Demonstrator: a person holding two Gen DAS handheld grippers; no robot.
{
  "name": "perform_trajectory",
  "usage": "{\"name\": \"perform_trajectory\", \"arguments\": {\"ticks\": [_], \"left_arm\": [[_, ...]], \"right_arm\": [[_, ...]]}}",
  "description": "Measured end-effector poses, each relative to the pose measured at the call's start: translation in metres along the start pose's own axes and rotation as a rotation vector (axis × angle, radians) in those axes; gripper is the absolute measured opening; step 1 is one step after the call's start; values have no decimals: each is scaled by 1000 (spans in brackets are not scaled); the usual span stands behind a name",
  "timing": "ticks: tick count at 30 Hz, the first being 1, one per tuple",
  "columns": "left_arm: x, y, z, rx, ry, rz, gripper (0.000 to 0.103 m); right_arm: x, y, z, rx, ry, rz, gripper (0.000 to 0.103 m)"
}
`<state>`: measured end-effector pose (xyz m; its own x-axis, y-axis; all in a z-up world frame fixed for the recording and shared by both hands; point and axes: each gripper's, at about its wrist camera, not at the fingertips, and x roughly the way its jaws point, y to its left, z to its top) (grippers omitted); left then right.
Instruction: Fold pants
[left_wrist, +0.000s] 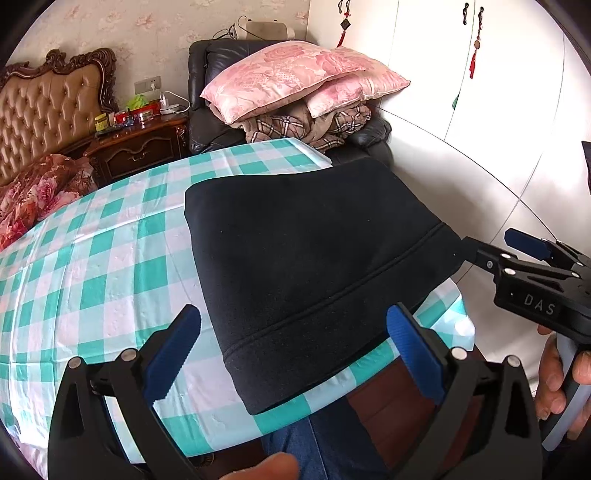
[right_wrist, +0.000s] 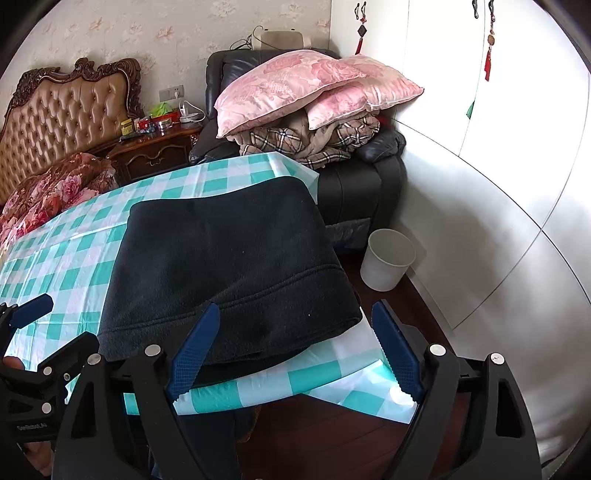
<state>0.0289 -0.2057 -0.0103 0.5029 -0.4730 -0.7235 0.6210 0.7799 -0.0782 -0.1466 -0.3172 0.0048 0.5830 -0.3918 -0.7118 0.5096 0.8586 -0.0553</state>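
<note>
The black fleece pants (left_wrist: 314, 258) lie folded into a compact rectangle on the green-and-white checked tablecloth (left_wrist: 92, 258), near the table's right front corner. They also show in the right wrist view (right_wrist: 229, 266). My left gripper (left_wrist: 291, 354) is open and empty, held just above the near edge of the pants. My right gripper (right_wrist: 295, 350) is open and empty, over the near right corner of the pants. The right gripper also shows in the left wrist view (left_wrist: 517, 247), at the right edge of the pants.
A white bin (right_wrist: 388, 264) stands on the floor right of the table. A dark armchair (right_wrist: 354, 184) piled with pink pillows (right_wrist: 295, 85) and blankets is behind. A bed (right_wrist: 55, 184) and nightstand (right_wrist: 155, 151) lie at back left. White wardrobe doors (right_wrist: 498, 184) line the right.
</note>
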Motion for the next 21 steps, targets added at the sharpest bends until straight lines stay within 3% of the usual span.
{"name": "perform_trajectory", "arguments": {"ticks": [21], "left_arm": [[0, -1, 1, 0, 1, 2, 101]], "right_arm": [[4, -1, -1, -4, 8, 12, 81]]}}
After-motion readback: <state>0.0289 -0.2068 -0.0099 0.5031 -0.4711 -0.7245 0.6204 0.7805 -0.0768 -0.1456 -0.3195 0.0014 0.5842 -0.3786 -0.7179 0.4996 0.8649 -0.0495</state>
